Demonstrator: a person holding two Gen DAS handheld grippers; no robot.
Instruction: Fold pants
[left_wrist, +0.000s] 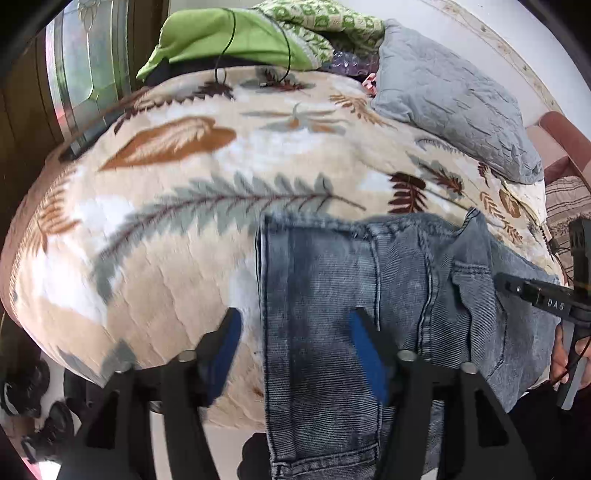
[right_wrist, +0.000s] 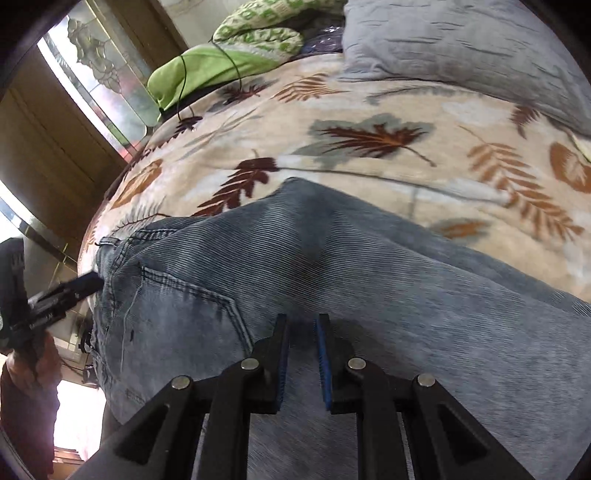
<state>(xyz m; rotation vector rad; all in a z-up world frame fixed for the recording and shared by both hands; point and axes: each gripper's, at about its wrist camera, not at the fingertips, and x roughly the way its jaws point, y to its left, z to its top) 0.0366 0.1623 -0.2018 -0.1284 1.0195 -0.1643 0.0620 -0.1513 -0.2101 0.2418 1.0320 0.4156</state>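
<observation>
Left gripper (left_wrist: 295, 354) spread, empty, above the jeans (left_wrist: 369, 295); right gripper (right_wrist: 301, 362) nearly pressed together, grip unclear. We should regrasp the edge squarely, then fold.

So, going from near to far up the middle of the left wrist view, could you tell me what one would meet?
Left claw, standing open → blue jeans → leaf-print blanket → green cloth at the far edge. The grey pillow lies off to the right, so I leave it out of the order.
</observation>
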